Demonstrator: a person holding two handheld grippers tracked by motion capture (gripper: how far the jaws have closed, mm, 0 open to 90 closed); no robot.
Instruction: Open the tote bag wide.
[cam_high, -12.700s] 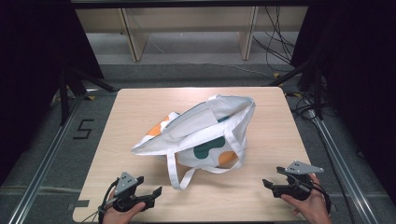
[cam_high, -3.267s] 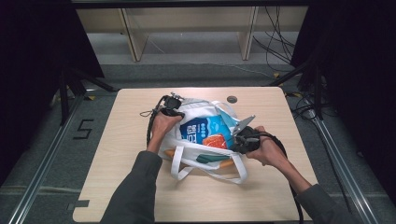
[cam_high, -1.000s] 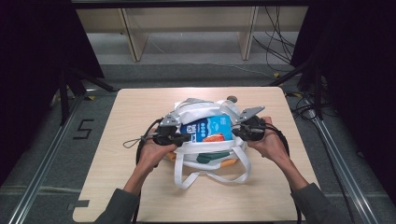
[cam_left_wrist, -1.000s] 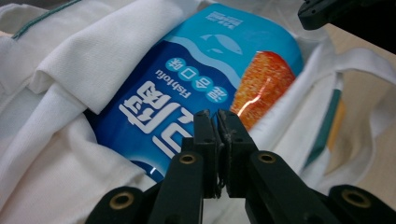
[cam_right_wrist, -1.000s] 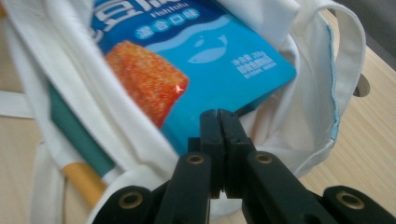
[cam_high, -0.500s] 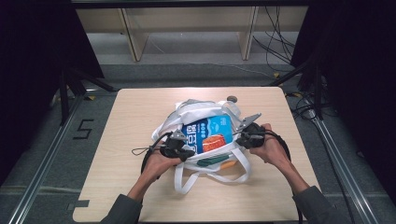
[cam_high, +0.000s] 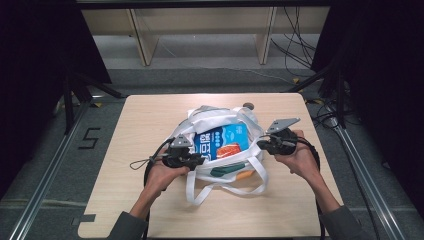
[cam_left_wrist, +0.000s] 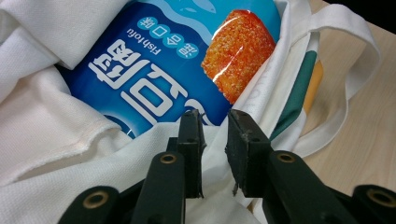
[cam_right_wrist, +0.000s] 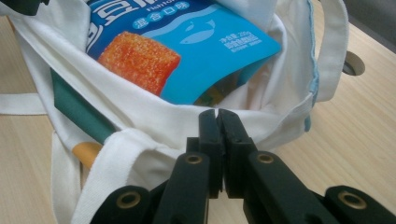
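Tote bag (cam_high: 220, 150) held open at centre frame, blue fish tofu packet (cam_high: 222, 141) inside

Left gripper (cam_left_wrist: 212, 123), jaws just parted with no cloth pressed between them, sits at the bag's lower-left rim; right gripper (cam_right_wrist: 218, 116) is closed on the rim at right. Packet's long axis runs between them, directly ahead of and nearer the left gripper

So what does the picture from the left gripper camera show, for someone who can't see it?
A blue fish tofu packet, printed with an orange fried piece, lies inside a white cloth tote bag on a wooden table. The left gripper, its black jaws slightly apart after just opening, sits at the bag's rim with white cloth showing between them.
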